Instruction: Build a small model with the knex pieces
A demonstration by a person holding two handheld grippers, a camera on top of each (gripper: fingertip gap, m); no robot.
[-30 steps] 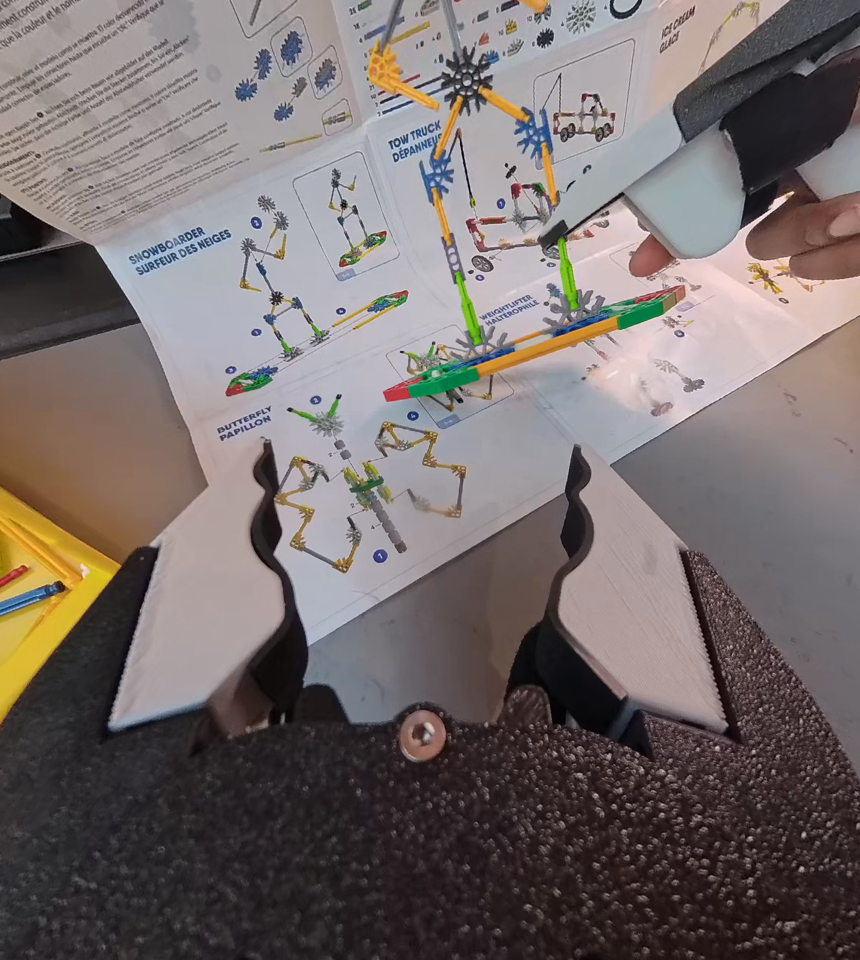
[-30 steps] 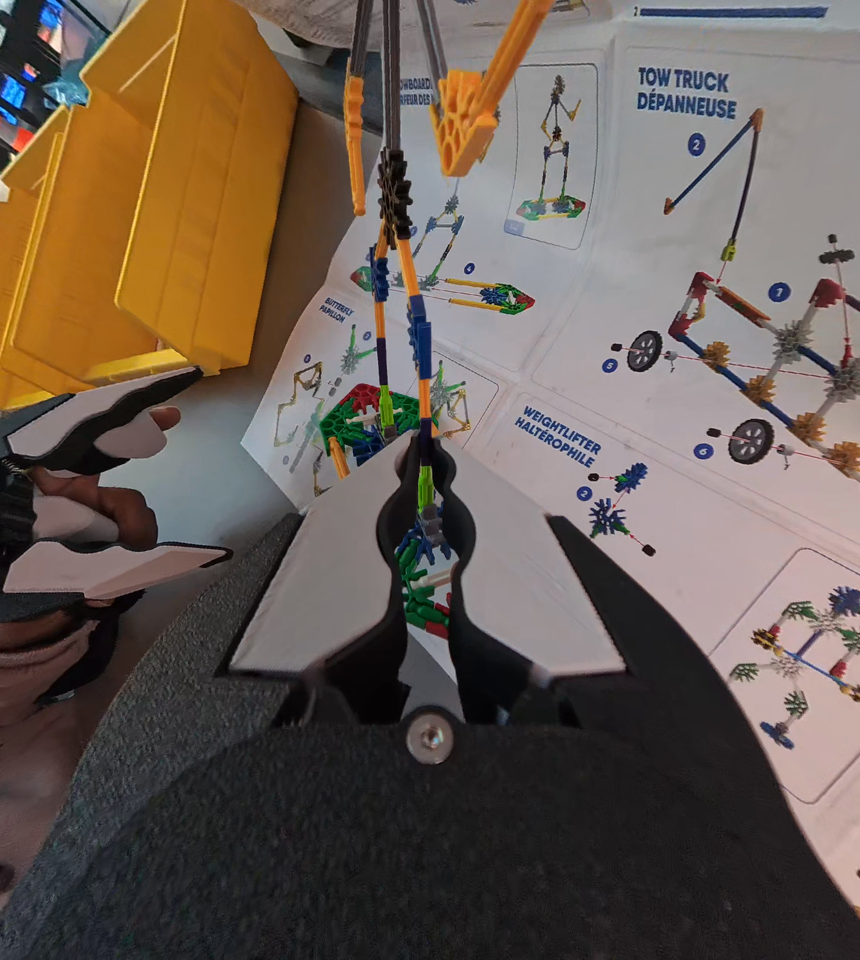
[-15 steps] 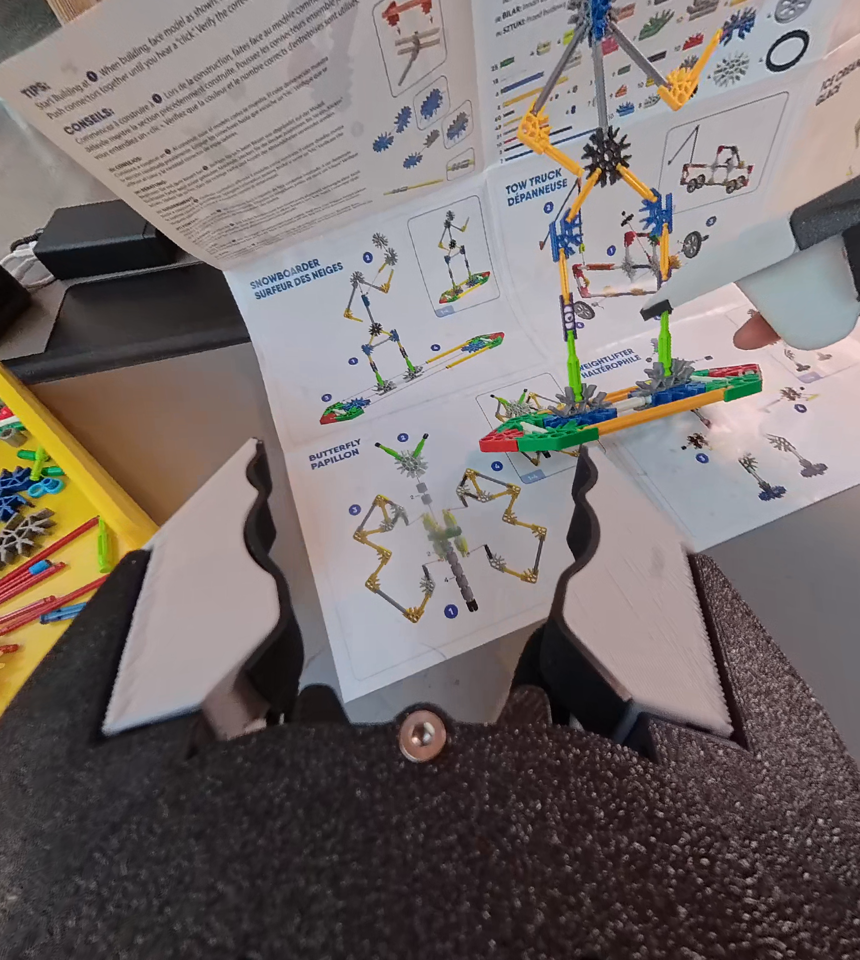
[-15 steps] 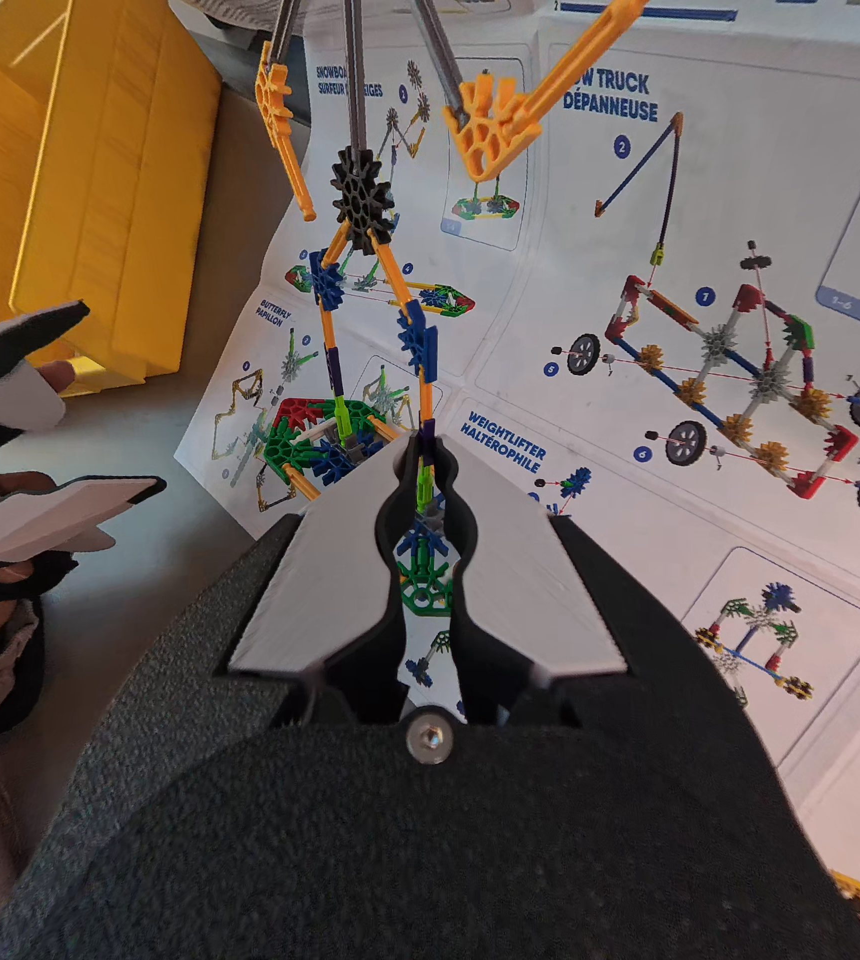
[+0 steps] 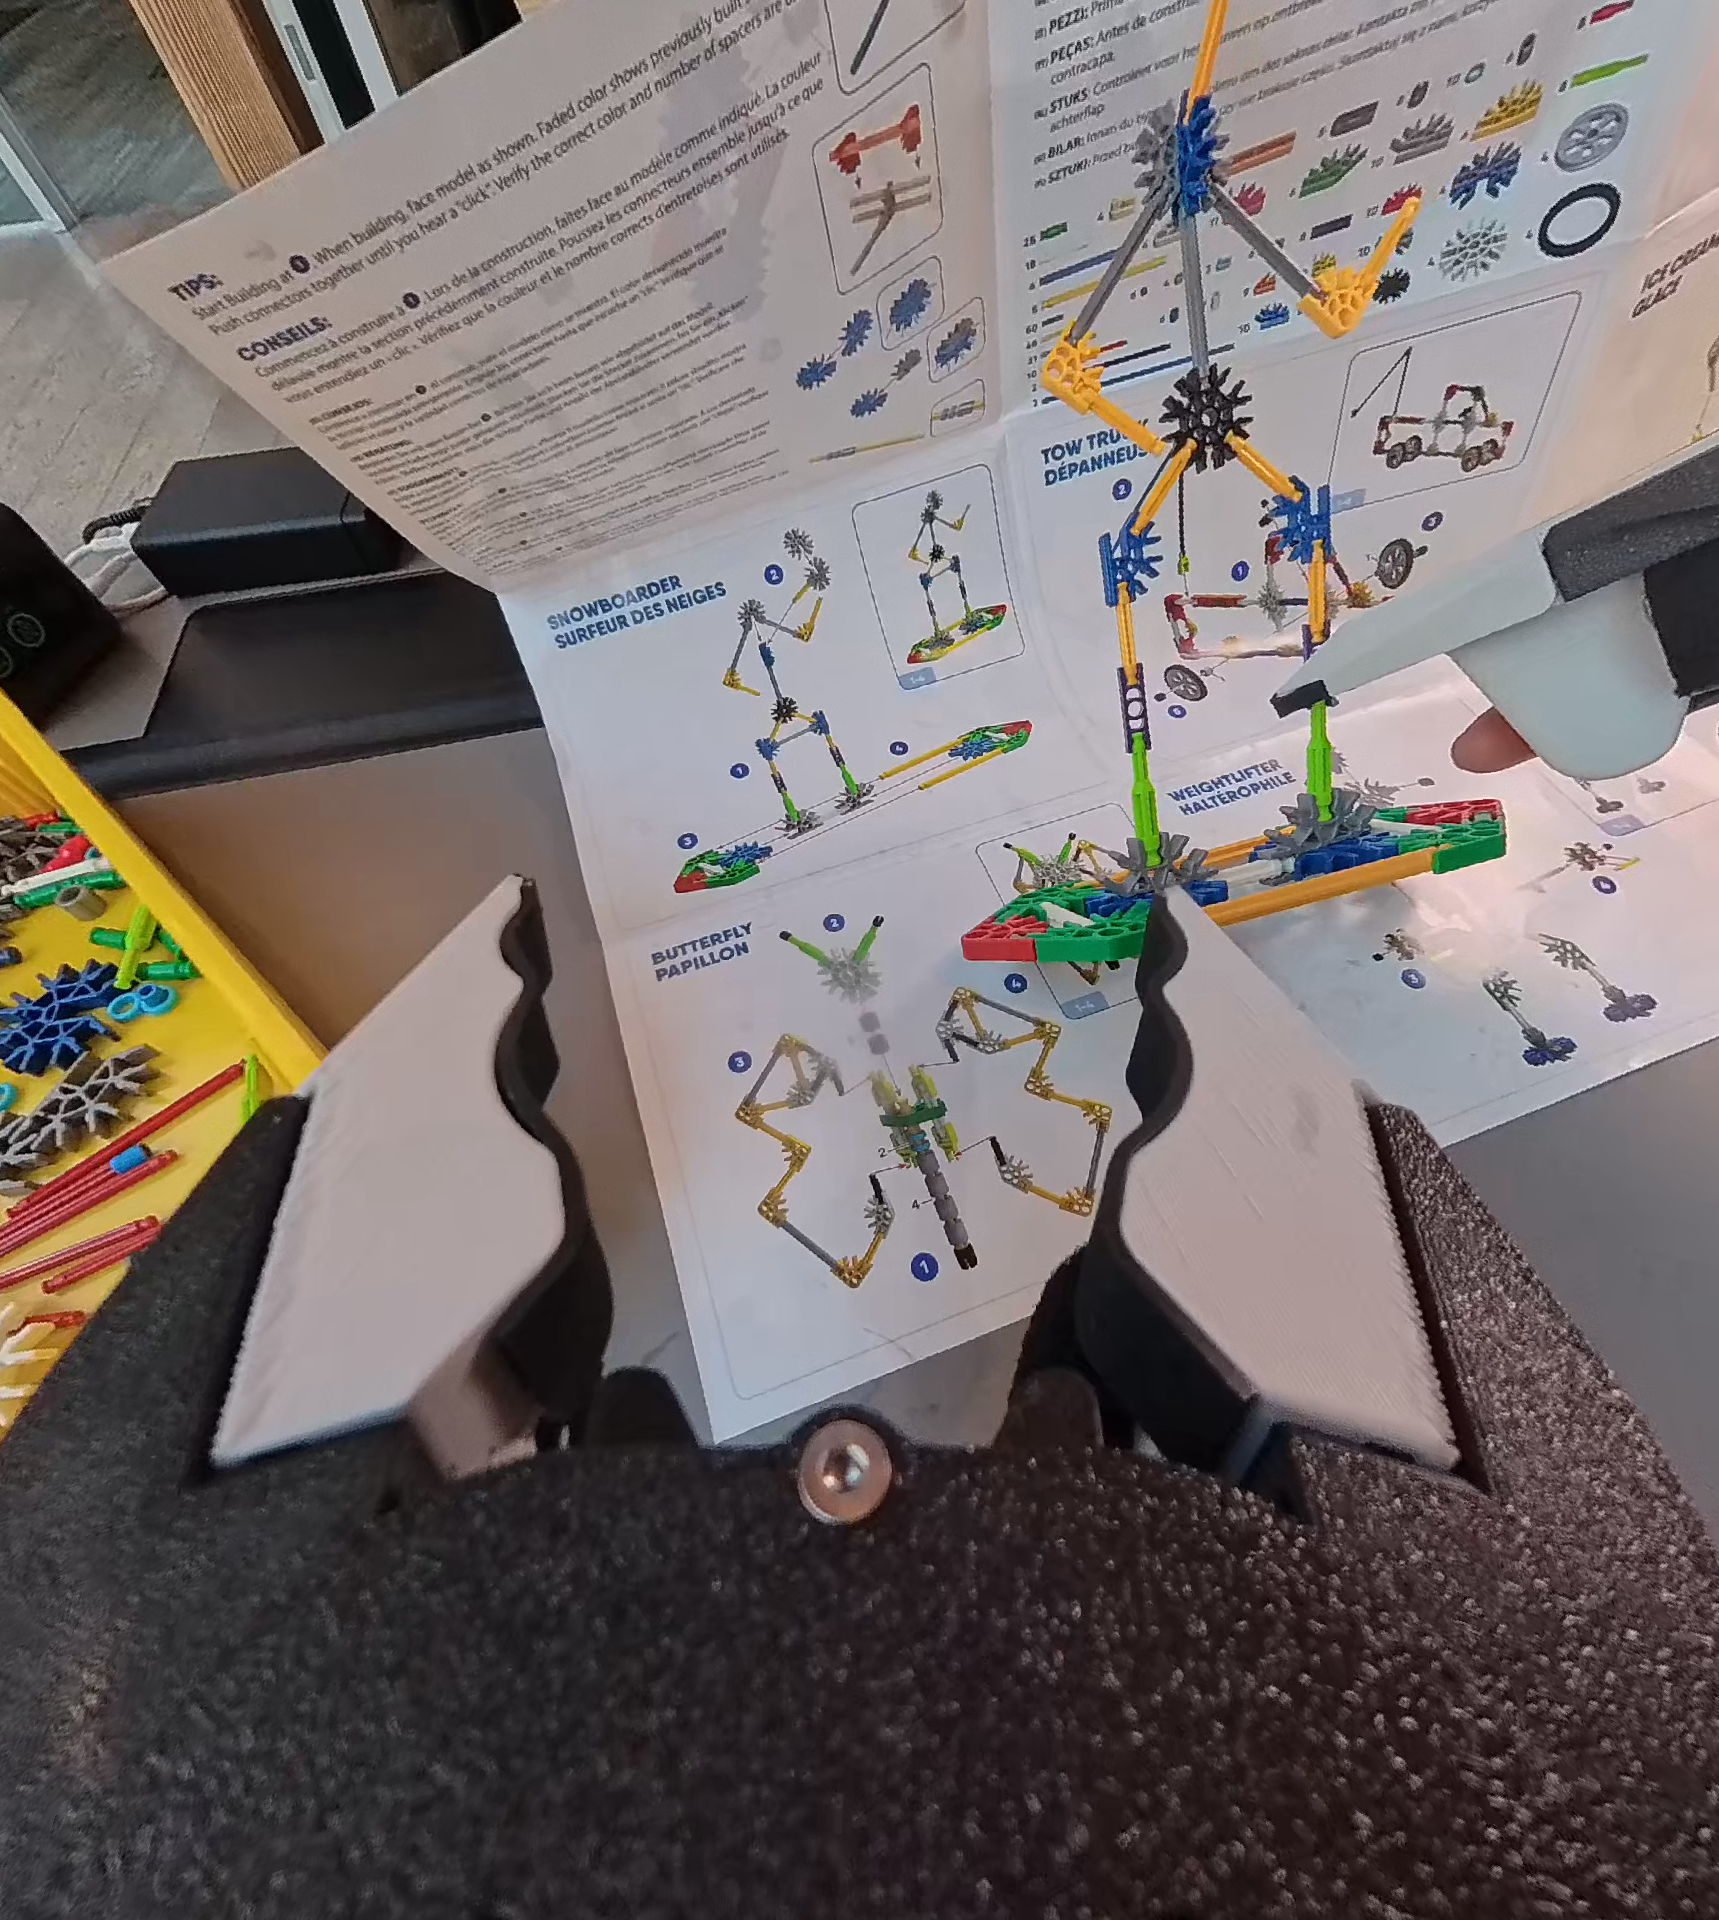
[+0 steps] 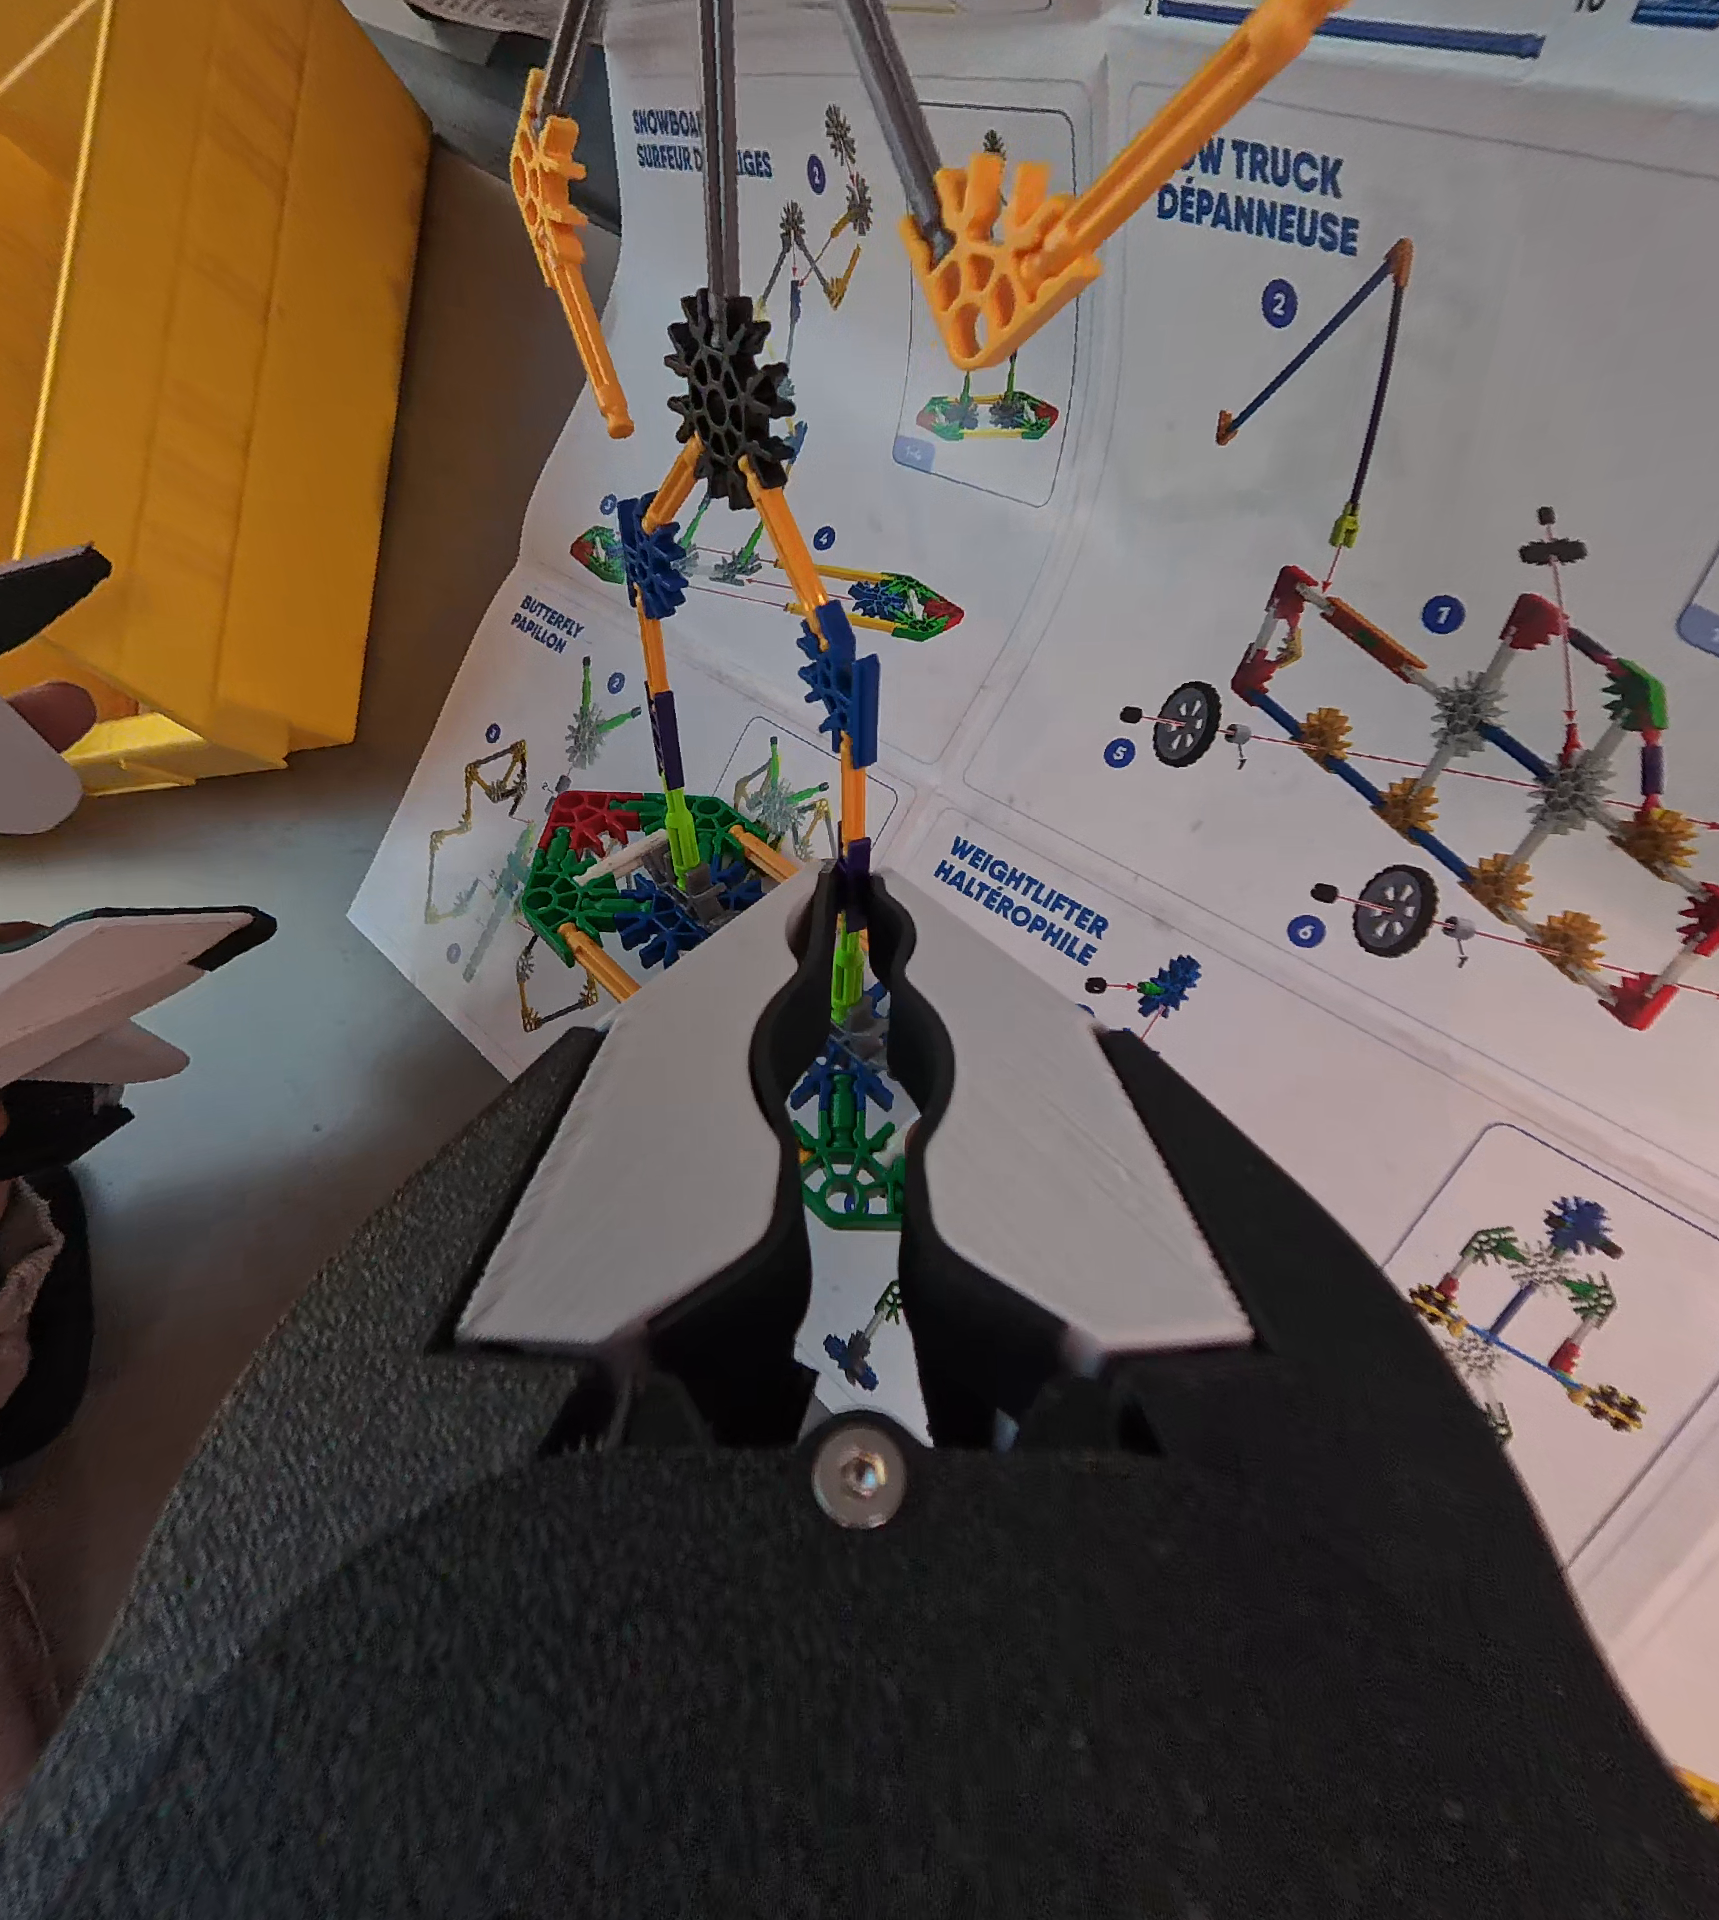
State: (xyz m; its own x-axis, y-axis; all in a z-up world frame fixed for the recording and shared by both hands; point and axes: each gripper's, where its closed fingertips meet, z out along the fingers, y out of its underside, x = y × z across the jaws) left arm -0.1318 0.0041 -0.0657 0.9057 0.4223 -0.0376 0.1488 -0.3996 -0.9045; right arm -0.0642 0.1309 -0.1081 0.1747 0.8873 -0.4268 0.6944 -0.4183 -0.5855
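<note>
**Right claw pinching the rod figure, left claw wide open in front of it**

Biggest thing here is the instruction sheet [image 5: 834, 644], a folded white paper with coloured build diagrams, lying on the grey table [image 5: 1613, 1195] with its far half propped up. On the left there's a yellow bin [image 5: 242, 997] full of loose rods and snowflake-shaped connectors.

Standing on the sheet is the rod-and-connector figure [image 5: 1203, 416]: a black hub in the middle, orange rods going down to blue connectors, green lower legs plugged into a flat red, green, blue and orange base.

The right gripper [image 6: 850, 883] is closed tight on the figure's right leg, fingertips clamped about where the green rod meets the purple piece above it. In the left wrist view that same claw comes in from the right, its tip on the leg just above the base.

The left gripper [image 5: 839, 914] is spread wide and has nothing in it. It sits on the near side of the figure, with its right fingertip lining up with the near-left end of the base, though I can't tell if it's touching.

Versus a second ago: the left claw has backed off and shifted left, so more of the bin shows now. The right claw's grip hasn't changed.
</note>
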